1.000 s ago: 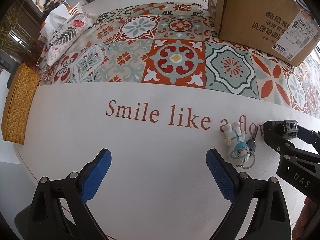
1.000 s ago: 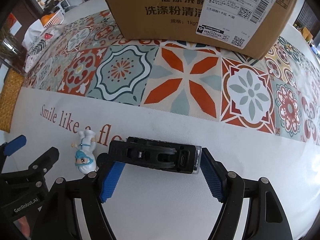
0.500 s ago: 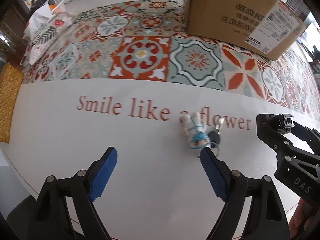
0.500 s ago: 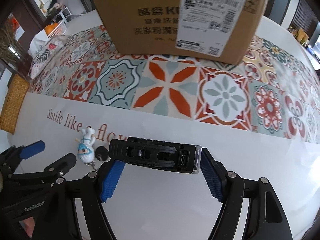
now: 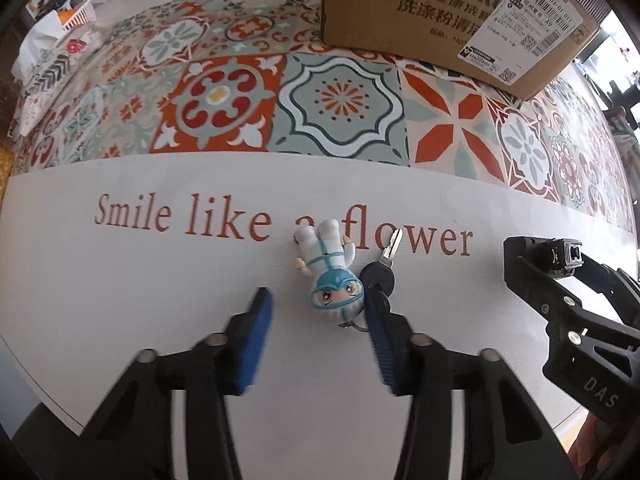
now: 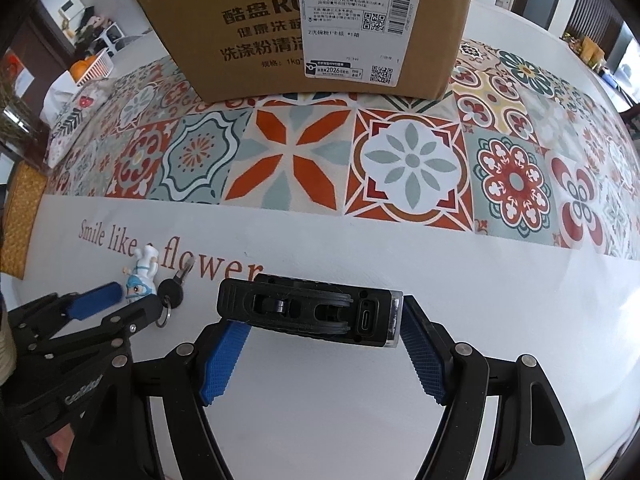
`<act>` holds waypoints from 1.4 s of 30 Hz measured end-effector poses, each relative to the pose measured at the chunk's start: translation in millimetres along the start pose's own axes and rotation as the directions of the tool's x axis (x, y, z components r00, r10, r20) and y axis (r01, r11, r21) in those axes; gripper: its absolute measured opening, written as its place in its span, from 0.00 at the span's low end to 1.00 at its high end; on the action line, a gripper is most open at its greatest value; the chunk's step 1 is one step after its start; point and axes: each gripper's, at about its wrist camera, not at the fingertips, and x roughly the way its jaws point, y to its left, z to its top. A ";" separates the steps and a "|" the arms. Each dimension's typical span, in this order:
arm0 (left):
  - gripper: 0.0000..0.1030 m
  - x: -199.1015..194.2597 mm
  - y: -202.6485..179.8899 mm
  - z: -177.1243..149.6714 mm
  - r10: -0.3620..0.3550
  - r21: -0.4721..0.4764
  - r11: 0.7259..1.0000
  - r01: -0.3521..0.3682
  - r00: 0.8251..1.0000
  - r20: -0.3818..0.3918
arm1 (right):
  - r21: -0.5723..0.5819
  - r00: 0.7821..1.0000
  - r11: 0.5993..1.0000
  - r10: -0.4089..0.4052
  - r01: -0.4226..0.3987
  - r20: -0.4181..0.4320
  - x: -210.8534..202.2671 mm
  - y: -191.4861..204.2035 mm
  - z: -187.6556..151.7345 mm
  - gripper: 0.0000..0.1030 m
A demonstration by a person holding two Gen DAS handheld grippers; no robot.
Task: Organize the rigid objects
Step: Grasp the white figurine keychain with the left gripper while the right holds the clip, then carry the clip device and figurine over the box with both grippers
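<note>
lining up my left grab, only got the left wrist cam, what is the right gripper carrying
observer: a black device, clamped between the right gripper's blue pads.
operator: which way is it lying
observer: sideways across the fingers, with a charging port facing the camera.
operator: anything at its ends
observer: a clear cap on the end by the right-hand finger.
</note>
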 end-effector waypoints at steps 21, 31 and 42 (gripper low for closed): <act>0.26 -31.4 2.5 0.4 -0.061 0.053 0.997 0.054 0.989 0.136 | -0.025 0.999 0.999 0.026 -0.025 0.038 -23.7 14.9 1.8 0.72; 0.26 -69.4 -5.9 15.8 -0.085 0.099 0.993 0.063 0.967 0.241 | -0.021 0.991 1.000 0.018 -0.015 0.131 -61.8 16.6 11.7 0.72; 0.26 -117.6 -20.8 38.4 -0.115 0.167 0.984 0.056 0.923 0.367 | -0.006 0.964 1.000 -0.002 0.004 0.265 -107.6 11.5 31.7 0.72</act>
